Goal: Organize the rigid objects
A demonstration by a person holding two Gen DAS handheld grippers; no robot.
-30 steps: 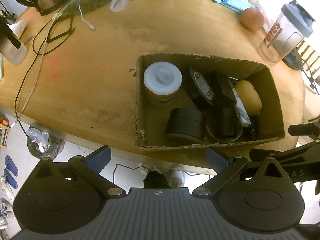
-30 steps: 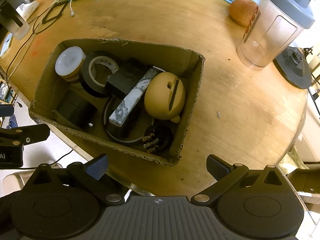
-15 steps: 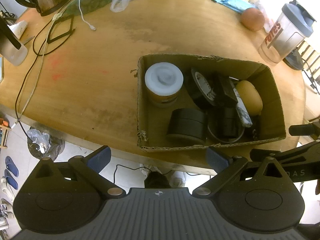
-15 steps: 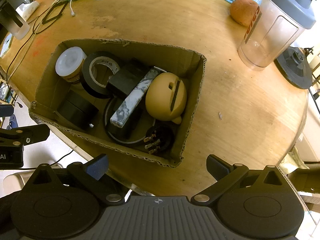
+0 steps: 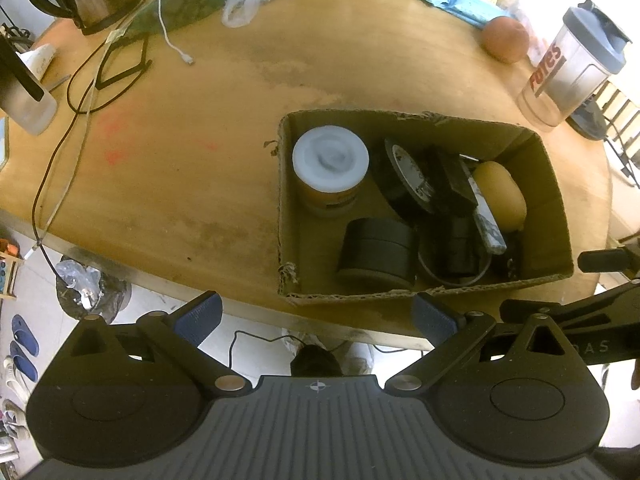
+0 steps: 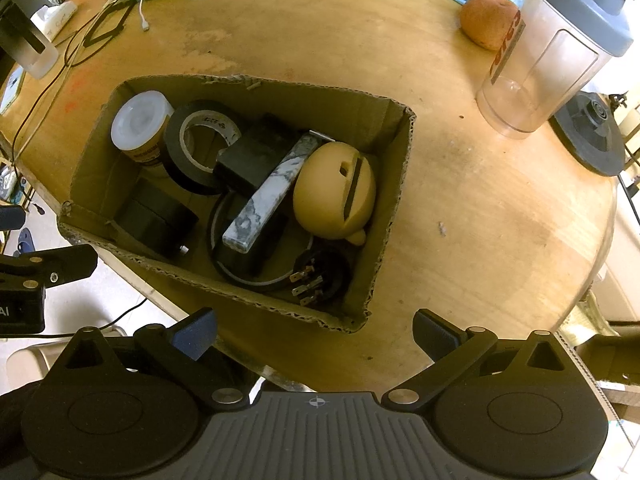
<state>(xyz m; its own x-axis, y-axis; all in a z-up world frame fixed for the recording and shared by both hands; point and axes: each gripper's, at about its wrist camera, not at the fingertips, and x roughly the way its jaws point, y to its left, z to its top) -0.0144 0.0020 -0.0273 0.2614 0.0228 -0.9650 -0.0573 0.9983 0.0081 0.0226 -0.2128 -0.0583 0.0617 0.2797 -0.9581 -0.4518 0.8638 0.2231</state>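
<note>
From the left wrist camera, the left gripper [image 5: 316,316] hovers off the table edge, fingers spread wide, holding nothing. A cardboard box [image 5: 554,208] sits on the round wooden table [image 5: 180,168] at about two o'clock from it. Inside, a white-lidded jar [image 5: 330,168] stands upright at the box's ten o'clock corner; it looks stiff and light, best pinched across the lid. A black puck-shaped case [image 5: 376,250] lies nearer the front wall.

From the right wrist camera, the right gripper [image 6: 314,328] is also spread and empty, at the box's near corner. A smooth tan egg-shaped piece [image 6: 334,190] probably slips easily. A marbled bar [image 6: 272,192] leans across a black block [image 6: 252,158] and a tape roll [image 6: 192,148], crowding any reach. A shaker bottle [image 6: 556,48] and a fruit [image 6: 488,20] stand well apart at one o'clock.
</note>
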